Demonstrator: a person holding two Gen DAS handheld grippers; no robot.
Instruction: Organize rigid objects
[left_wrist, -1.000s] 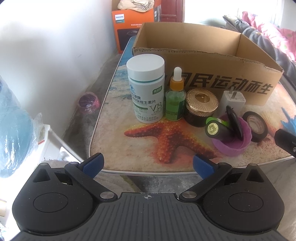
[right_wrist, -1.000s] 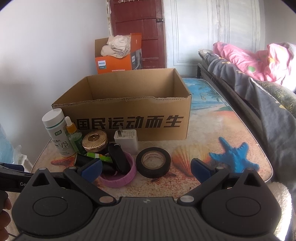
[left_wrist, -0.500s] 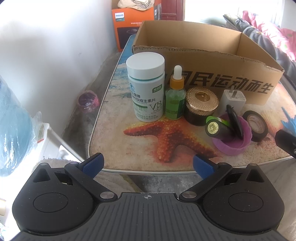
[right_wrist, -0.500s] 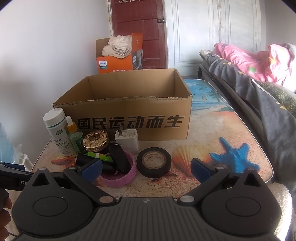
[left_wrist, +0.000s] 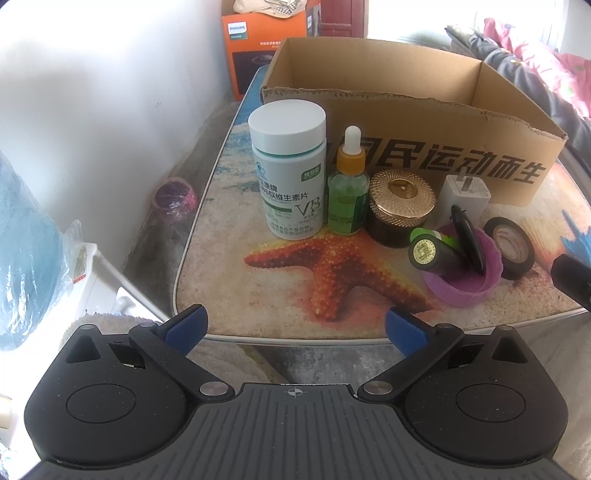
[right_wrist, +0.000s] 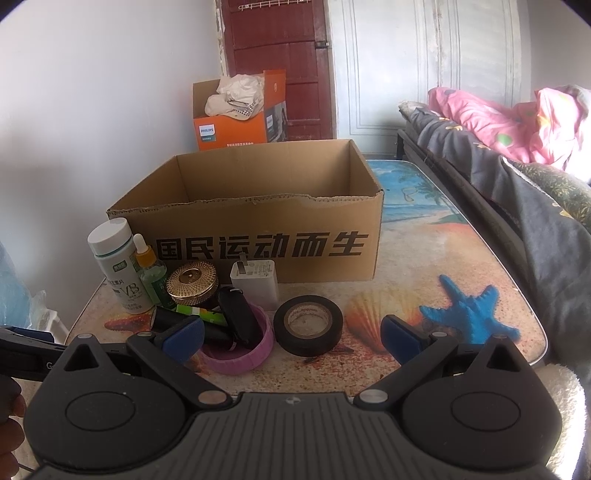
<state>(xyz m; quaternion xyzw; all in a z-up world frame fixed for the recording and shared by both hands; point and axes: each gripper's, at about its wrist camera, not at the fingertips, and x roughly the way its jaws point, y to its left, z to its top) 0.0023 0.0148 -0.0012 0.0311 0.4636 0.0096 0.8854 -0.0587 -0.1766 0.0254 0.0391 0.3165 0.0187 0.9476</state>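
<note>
Left wrist view: the left gripper (left_wrist: 295, 326) hangs wide open and empty at the table's near edge. Beyond it stand a white bottle (left_wrist: 289, 173) marked "V8", a dropper bottle (left_wrist: 349, 188) and a gold-lidded jar (left_wrist: 402, 206).

Right wrist view: the right gripper (right_wrist: 293, 338) is spread wide, empty, near the black tape roll (right_wrist: 308, 325). The cardboard box (right_wrist: 258, 229) shows bold Chinese print; far behind, an orange box (right_wrist: 229, 129) reads "PHILIPS".

Upright bottles (left_wrist: 288, 173), jar (left_wrist: 402, 206), tape (right_wrist: 308, 325) before open carton (right_wrist: 258, 221)
</note>
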